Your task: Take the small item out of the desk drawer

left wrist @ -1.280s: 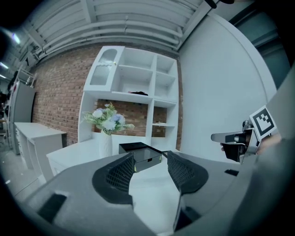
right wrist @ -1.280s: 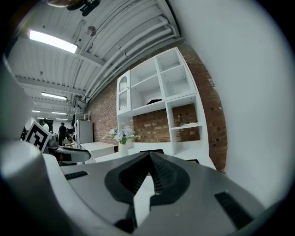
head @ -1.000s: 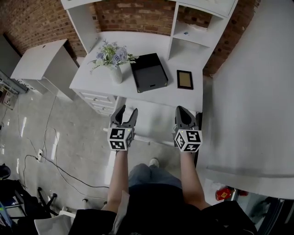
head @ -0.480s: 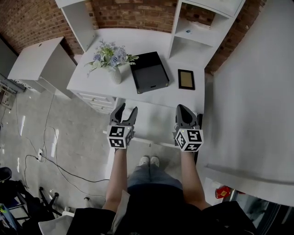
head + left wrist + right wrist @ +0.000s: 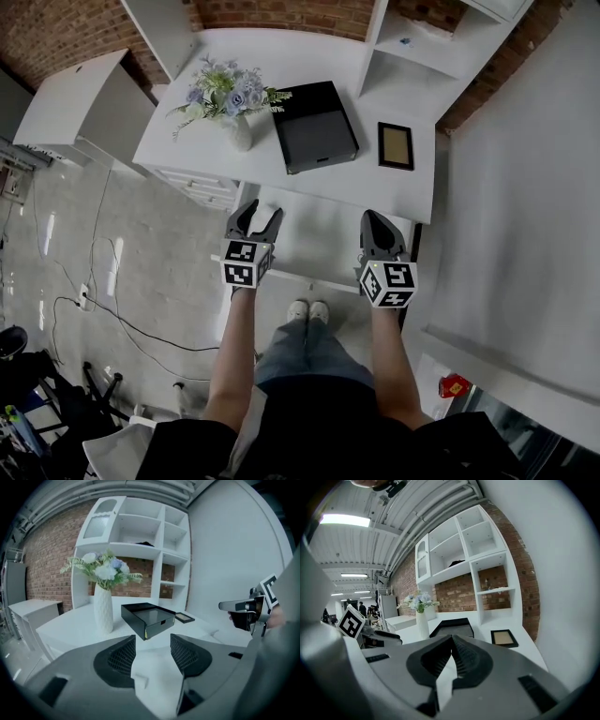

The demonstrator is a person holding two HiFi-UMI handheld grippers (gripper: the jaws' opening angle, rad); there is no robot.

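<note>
- The left hand-held gripper point(image 5: 261, 215) is hovering in front of the white desk surface point(image 5: 366, 187), with its jaws standing partly apart and nothing between them
- The right hand-held gripper point(image 5: 377, 225) is hanging beside it on the right, its jaws meeting at the tips and gripping nothing
- Both are pointing toward the desk above a lower white panel point(image 5: 314, 248) that is jutting out under the front edge; whether this is the drawer I cannot tell
- The small item is not showing in any view, and the white drawer fronts point(image 5: 202, 185) under the surface's left end are looking closed
- A white ribbed vase of pale blue and white flowers point(image 5: 239, 131) is standing on the surface just left of a flat black box with a notched front face point(image 5: 314, 127)
- A small black-framed picture point(image 5: 396, 146) is lying flat to the right of the box, apart from it
- A white shelf unit point(image 5: 412, 56) is rising at the back right, against a red brick wall point(image 5: 281, 11)
</note>
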